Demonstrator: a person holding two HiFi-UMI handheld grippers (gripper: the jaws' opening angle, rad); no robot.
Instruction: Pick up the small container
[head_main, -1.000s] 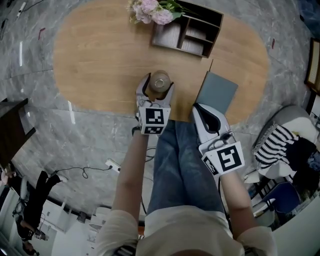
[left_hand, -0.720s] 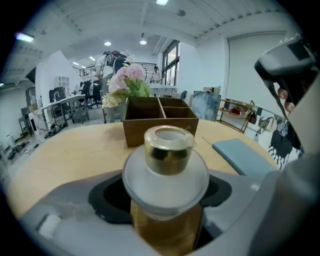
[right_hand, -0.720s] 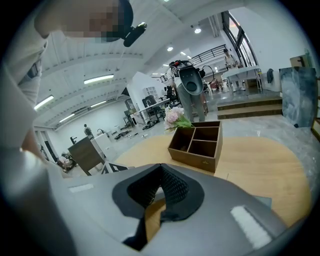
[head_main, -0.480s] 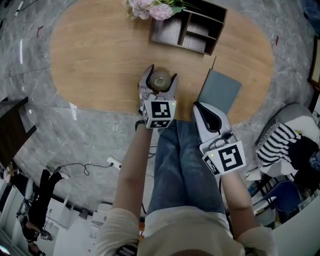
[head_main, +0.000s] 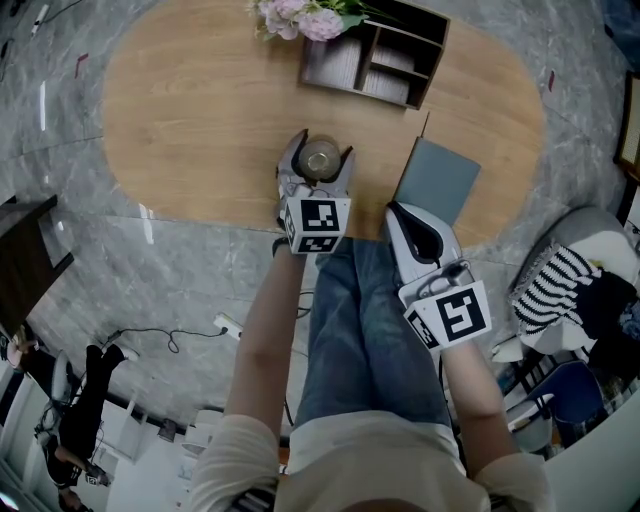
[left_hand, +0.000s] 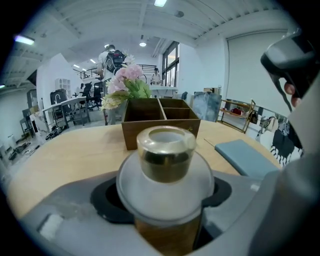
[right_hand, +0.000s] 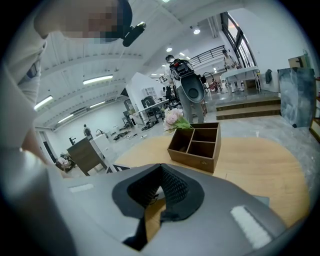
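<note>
Where the small container (head_main: 321, 158) stands: upright at the near edge of the oval wooden surface (head_main: 190, 120), clear lid on top.
Left claw (left_hand: 167, 220): closed on the small container's amber body, one jaw each side.
Right claw (right_hand: 156, 192): pads together, empty, near right, beside a blue-grey folder (head_main: 437, 185).
Far side: wooden organiser (head_main: 375, 60), pink flowers (head_main: 305, 18).

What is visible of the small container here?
The small container is a little round jar with an amber-brown body, a wide frosted whitish lid and a clear, gold-tinted knob on top. It stands upright, lid on, on the wooden table near its front edge, between the left tongs, which appear closed against its sides.
</note>
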